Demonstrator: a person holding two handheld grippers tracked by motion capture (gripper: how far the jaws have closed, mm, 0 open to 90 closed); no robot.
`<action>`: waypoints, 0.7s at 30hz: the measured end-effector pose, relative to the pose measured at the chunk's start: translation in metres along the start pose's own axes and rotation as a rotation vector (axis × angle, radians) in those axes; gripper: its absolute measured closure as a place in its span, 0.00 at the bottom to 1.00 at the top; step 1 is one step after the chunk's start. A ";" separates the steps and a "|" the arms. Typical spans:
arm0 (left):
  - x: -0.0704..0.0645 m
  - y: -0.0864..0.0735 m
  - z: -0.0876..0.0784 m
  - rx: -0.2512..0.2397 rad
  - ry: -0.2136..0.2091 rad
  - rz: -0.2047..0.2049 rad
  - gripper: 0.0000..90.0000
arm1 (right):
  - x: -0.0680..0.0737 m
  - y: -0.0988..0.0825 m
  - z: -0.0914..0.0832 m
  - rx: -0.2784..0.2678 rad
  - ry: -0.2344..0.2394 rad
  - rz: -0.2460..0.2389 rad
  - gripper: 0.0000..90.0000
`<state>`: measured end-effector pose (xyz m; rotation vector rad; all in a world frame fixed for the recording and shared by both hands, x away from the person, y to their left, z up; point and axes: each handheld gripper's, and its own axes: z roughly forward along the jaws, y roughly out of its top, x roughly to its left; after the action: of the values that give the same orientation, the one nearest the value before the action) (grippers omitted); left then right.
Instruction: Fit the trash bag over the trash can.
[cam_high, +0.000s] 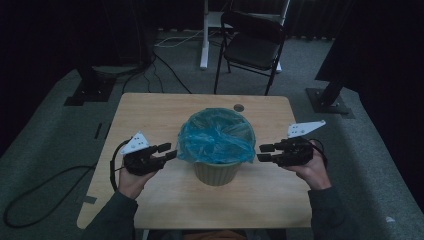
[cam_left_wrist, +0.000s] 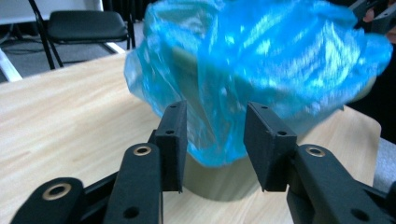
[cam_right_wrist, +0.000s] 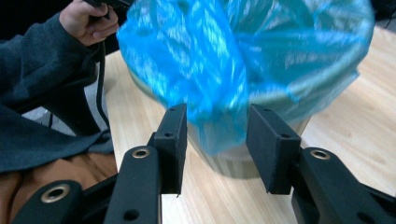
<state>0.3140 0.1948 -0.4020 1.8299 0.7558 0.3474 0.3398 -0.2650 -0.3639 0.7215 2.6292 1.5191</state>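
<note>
A pale green bin (cam_high: 216, 172) lined with a crinkled blue plastic bag (cam_high: 215, 137) stands in the middle of the wooden table (cam_high: 150, 110). My left gripper (cam_high: 170, 151) hovers just left of the bin's rim, open, its jaws pointing at the bag. In the left gripper view the bag (cam_left_wrist: 261, 60) hangs over the rim just beyond the spread jaws of that gripper (cam_left_wrist: 215, 140), and neither pad presses on it. My right gripper (cam_high: 262, 152) is level with the rim on the right, open too. From the right gripper (cam_right_wrist: 215, 140) the bag's overhang (cam_right_wrist: 243, 51) drapes down the bin wall (cam_right_wrist: 233, 163).
A black folding chair (cam_high: 252, 42) stands on the carpet behind the table, beside a white stand leg (cam_high: 204, 45). Black stand bases (cam_high: 90, 90) and cables lie on the floor left and right. A small round hole (cam_high: 239, 107) marks the table's far edge.
</note>
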 end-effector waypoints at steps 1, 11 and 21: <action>0.000 0.003 0.000 -0.008 -0.002 0.003 0.63 | 0.001 0.005 0.000 -0.011 -0.009 -0.005 0.62; 0.001 0.025 0.014 -0.017 -0.023 0.019 0.57 | 0.002 0.023 0.012 -0.037 -0.010 -0.020 0.60; -0.001 0.029 0.027 0.010 -0.032 0.018 0.63 | -0.001 0.031 0.032 -0.005 -0.008 -0.017 0.63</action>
<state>0.3374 0.1679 -0.3857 1.8481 0.7209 0.3261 0.3598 -0.2265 -0.3549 0.7019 2.6184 1.5145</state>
